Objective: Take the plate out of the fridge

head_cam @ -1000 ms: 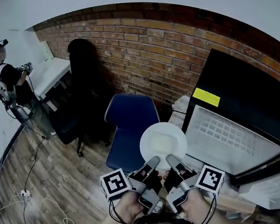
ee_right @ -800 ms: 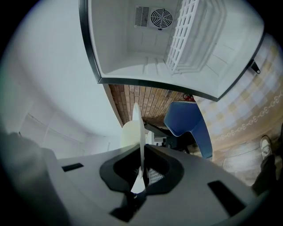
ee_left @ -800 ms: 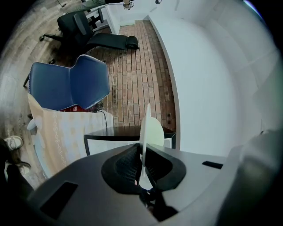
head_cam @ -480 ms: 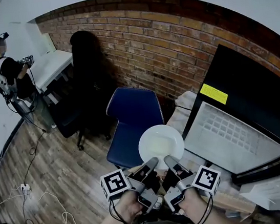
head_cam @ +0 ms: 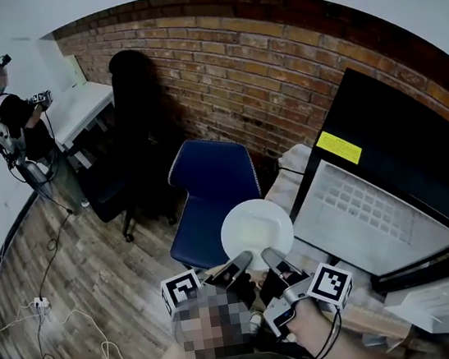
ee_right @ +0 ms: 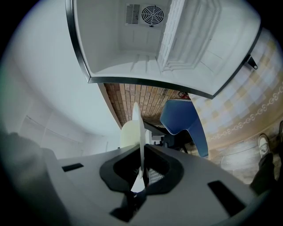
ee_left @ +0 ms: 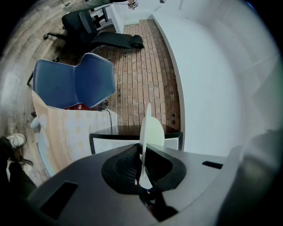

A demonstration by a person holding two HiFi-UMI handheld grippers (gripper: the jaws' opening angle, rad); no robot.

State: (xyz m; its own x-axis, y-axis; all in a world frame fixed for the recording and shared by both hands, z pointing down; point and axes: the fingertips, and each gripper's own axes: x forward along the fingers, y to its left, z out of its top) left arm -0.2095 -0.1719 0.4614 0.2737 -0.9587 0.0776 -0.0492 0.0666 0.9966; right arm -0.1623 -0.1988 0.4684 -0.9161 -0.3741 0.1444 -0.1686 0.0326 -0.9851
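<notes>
White plate (head_cam: 257, 232) out of the fridge (head_cam: 401, 141), pinched at its near edge by 2 grippers.

The plate lies roughly flat in the air, over the front of the blue chair (head_cam: 210, 193) and just left of the open fridge. The left gripper (head_cam: 240, 263) and the right gripper (head_cam: 269, 257) sit side by side at its near rim. Each gripper's own view shows the rim edge-on with both jaws clamped tight on it. Behind the chair runs a brick wall (head_cam: 234, 73), with a black office chair (head_cam: 133, 146) against it. Cables (head_cam: 54, 323) trail over the wooden floor (head_cam: 80, 269). 1 other person (head_cam: 8, 114) stands at a white desk (head_cam: 82, 111), far to the left.
</notes>
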